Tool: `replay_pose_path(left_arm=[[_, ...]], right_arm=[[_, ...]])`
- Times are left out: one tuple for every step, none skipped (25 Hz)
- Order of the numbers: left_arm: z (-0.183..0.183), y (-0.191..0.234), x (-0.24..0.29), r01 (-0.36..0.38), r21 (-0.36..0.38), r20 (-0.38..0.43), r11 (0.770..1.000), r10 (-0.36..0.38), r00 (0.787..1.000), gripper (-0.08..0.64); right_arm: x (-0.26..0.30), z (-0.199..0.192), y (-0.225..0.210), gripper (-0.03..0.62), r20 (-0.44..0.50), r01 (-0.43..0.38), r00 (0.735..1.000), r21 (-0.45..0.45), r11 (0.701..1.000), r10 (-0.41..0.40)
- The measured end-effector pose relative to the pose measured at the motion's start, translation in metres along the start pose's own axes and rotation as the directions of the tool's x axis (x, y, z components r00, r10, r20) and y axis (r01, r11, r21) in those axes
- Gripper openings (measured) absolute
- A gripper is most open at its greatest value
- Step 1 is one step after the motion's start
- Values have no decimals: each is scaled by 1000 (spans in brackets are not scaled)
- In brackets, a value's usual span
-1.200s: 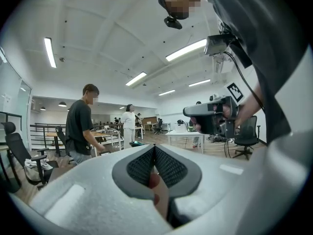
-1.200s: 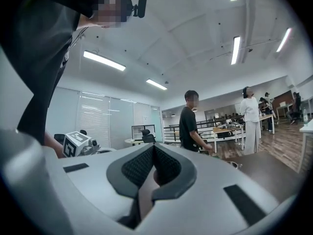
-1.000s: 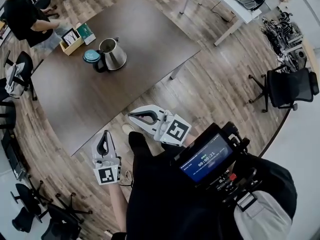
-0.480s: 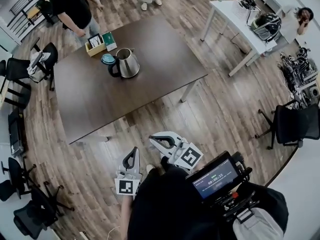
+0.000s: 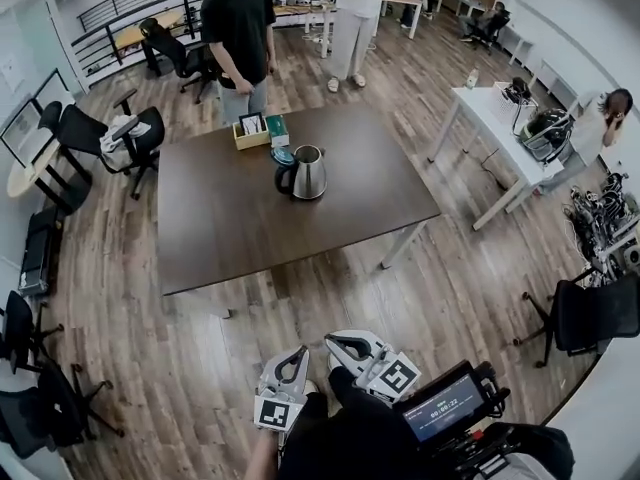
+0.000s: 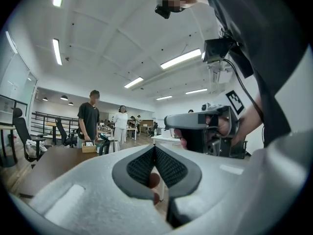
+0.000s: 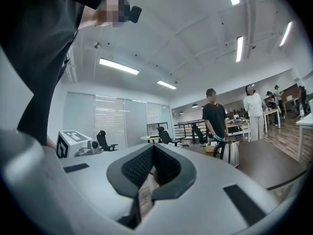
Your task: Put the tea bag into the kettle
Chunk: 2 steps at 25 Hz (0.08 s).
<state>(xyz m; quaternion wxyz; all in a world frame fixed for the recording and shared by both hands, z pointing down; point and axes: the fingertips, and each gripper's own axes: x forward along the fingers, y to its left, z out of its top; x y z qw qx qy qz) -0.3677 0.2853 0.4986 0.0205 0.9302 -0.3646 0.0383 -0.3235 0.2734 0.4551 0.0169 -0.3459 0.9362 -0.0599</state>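
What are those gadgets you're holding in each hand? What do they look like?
The left gripper and right gripper are both smooth pale grey shells. Each tapers to two fingers lined with dark, ribbed pads. Each also carries a white cube printed with black square markers. The person wears a dark top.

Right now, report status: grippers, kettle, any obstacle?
Left gripper shut, empty. Right gripper shut on paper strip, maybe tea-bag tag. Kettle on table, far ahead. Person behind table.
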Motion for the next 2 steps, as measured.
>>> replay_pose_path(left_arm=[[-4, -2, -12, 4, -14, -4, 1000, -4, 1000, 0], [-8, -3, -23, 7, -28, -8, 1000, -8, 1000, 0]], right_arm=[[0, -1, 11, 4, -5, 6, 1000, 0, 1000, -6], [-1, -2, 21, 3, -9, 13, 1000, 1, 1000, -13]])
